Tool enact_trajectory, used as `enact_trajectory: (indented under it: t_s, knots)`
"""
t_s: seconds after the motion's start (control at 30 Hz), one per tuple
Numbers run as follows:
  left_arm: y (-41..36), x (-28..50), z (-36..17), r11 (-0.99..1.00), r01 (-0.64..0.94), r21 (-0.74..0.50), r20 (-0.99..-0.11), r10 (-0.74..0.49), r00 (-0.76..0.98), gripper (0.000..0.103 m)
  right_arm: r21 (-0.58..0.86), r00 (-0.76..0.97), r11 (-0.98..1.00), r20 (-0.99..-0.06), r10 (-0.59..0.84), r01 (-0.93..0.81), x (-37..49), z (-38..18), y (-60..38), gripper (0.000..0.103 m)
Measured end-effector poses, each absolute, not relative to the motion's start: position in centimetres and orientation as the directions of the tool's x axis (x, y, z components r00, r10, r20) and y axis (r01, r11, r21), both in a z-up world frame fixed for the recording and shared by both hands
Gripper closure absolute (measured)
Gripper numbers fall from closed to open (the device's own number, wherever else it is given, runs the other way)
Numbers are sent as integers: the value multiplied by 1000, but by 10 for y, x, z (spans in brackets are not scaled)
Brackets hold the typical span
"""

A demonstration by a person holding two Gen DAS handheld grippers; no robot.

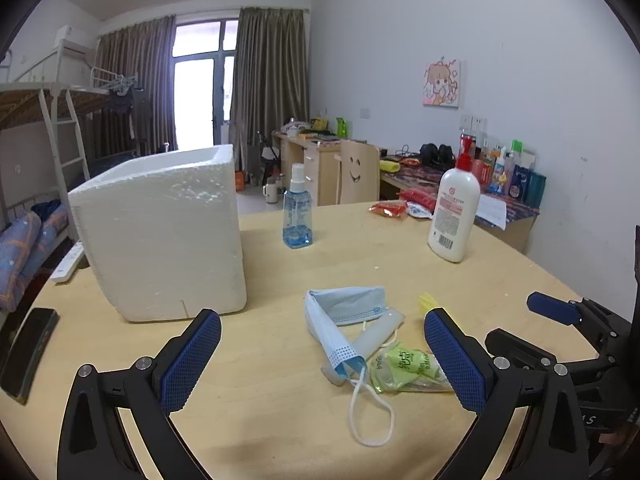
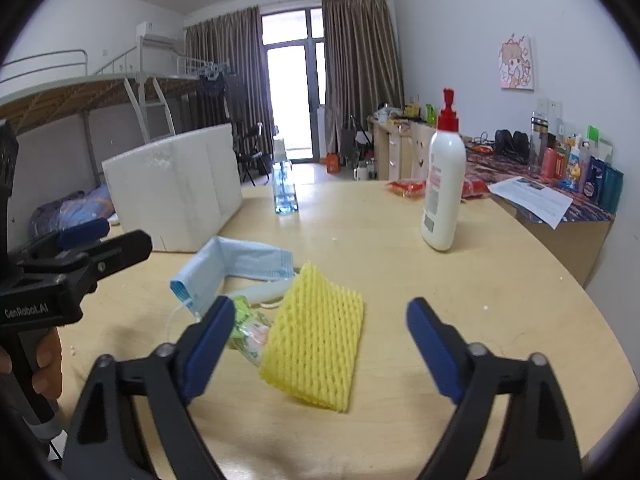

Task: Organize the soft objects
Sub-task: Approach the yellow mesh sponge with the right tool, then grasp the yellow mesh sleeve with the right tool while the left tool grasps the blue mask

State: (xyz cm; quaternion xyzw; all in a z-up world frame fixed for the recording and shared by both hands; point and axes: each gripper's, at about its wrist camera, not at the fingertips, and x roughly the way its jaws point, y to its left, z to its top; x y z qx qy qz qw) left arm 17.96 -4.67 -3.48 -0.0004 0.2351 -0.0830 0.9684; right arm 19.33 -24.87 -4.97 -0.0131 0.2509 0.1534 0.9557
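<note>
Right wrist view, table (image 2: 500, 280): pale wood, crowded; a careless sweep may shove things about.
Foam box (image 1: 160, 240): beyond the left jaws' left finger, the likely bin; light, so a nudge could slide it.
Lotion bottle (image 2: 442, 184): upright, well beyond the right jaws; probably tips if clipped.
Yellow foam net (image 2: 316, 340): between the right gripper (image 2: 320, 348) jaws, released, untouched; may crumple or slip when pinched.
Face mask (image 1: 340, 320): between the left gripper (image 1: 322, 360) jaws, spread wide, empty; its ear loop could drag the green packet (image 1: 404, 364).
</note>
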Motion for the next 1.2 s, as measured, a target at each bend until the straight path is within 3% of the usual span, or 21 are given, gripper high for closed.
enact_trajectory:
  t_s: [0.33, 0.43, 0.7, 1.2]
  knots:
    - [-47, 217, -50, 988, 137, -75, -539, -156, 828, 2, 66, 798, 949, -525, 295, -307, 208, -59, -247, 16]
    - [-48, 229, -57, 992, 113, -59, -561, -127, 818, 7, 75, 793, 948, -531, 301, -310, 212, -61, -249, 16]
    - [-42, 256, -72, 989, 100, -104, -659, -145, 738, 32, 82, 776, 941, -545, 318, -328, 220, -64, -244, 16]
    - [-45, 273, -91, 982, 139, -125, -731, -186, 656, 88, 80, 748, 942, -587, 310, -327, 226, -71, -241, 16]
